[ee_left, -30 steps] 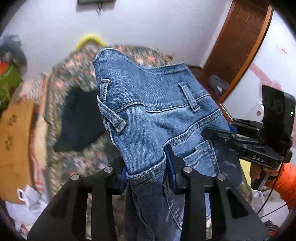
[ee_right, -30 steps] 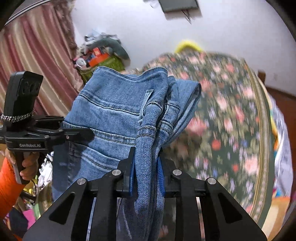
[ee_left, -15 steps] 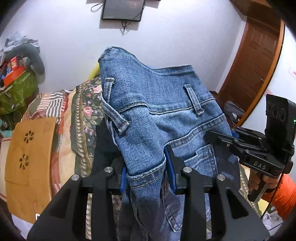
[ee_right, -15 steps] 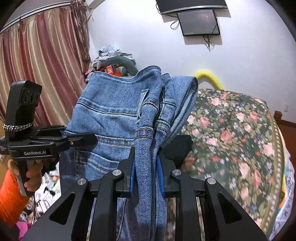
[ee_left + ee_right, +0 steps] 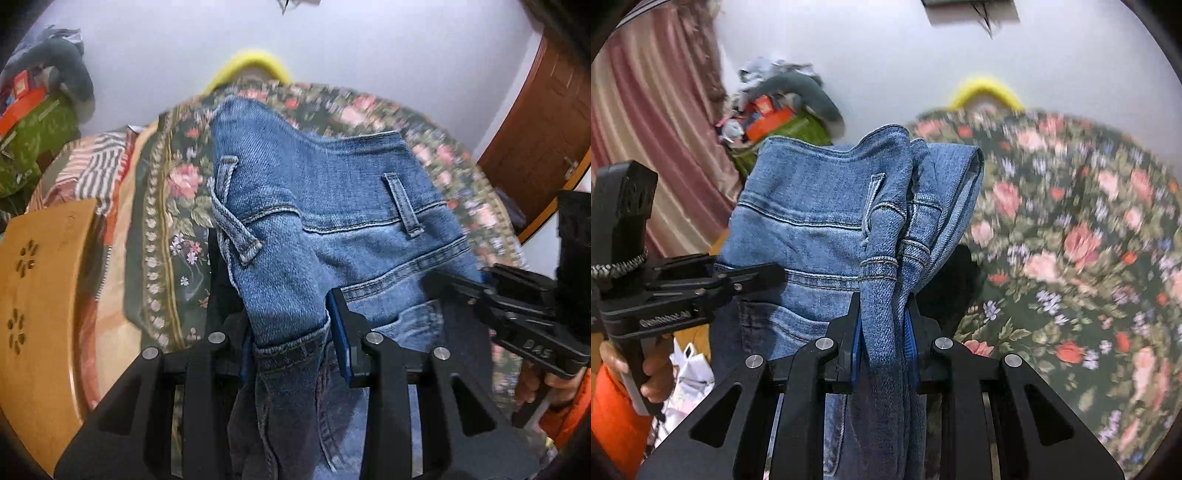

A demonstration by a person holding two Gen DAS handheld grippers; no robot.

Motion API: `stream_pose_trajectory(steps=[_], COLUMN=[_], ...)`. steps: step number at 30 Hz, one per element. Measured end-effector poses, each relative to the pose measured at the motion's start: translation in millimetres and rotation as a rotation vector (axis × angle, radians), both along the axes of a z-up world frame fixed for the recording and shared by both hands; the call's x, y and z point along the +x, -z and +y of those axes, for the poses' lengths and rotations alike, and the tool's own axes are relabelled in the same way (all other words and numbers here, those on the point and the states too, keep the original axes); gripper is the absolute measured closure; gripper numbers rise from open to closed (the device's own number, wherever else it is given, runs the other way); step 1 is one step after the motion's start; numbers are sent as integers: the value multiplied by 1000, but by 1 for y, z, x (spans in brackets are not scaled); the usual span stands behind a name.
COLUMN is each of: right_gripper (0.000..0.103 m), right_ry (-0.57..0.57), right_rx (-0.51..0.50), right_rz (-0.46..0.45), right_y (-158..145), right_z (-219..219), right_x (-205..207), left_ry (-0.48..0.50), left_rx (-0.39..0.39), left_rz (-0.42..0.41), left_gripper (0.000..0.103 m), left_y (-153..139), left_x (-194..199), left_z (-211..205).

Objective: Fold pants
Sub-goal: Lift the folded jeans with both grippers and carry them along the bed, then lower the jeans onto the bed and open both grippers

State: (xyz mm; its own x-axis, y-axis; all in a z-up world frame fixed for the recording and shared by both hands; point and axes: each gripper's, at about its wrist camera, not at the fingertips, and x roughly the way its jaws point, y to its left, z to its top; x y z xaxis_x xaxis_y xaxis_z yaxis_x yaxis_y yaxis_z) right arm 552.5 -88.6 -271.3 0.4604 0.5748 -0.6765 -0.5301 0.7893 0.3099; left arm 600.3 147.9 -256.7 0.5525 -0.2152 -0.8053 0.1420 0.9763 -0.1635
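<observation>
Two clamps, one pair of jeans [image 5: 332,221] hanging in the air above the floral bedspread [image 5: 1071,240]. Left gripper [image 5: 291,350] is pinching one waistband corner, right gripper [image 5: 882,332] the other, bunched. My guess: if that thick bunch slips, one side drops and lands crooked on the black garment [image 5: 956,284] below.

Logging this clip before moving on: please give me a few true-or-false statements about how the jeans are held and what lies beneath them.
1. Both grippers clamp the blue denim jeans. True: left gripper, right gripper.
2. The jeans lie flat on the bed. False: they hang from the grippers.
3. The floral bedspread is under them. True.
4. The person's sleeves are blue. False: the orange sleeve shows.
5. A dark garment lies on the bedspread. True.
</observation>
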Motion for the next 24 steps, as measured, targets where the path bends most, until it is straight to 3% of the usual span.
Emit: stream_pose_trajectory(steps=[4,6,9,13,17,24], right_gripper=[85,83,77,67,66,66], right_ry=[12,28,18,14,7,5], right_rx=[-51,-86,-114,-195,-167,-59], right_rz=[47,86,79,-5,-107,-315], right_y=[25,37,37,23,-6,-100], right_z=[7,7,4,-3,-18,-45], right_x=[18,26,23,-1,-35,-118], left_ry=[-24,-58,-121,-158,-181,-148], left_rx=[-3,-22,-42,1,-21,57], left_rz=[58,66,59,48,-17,-268], left_gripper=[65,57,39,38,38,38], left_y=[45,56,57,49,16,-102], left_x=[23,26,19,-1,-39,-144], left_z=[0,3,12,20,24,-3])
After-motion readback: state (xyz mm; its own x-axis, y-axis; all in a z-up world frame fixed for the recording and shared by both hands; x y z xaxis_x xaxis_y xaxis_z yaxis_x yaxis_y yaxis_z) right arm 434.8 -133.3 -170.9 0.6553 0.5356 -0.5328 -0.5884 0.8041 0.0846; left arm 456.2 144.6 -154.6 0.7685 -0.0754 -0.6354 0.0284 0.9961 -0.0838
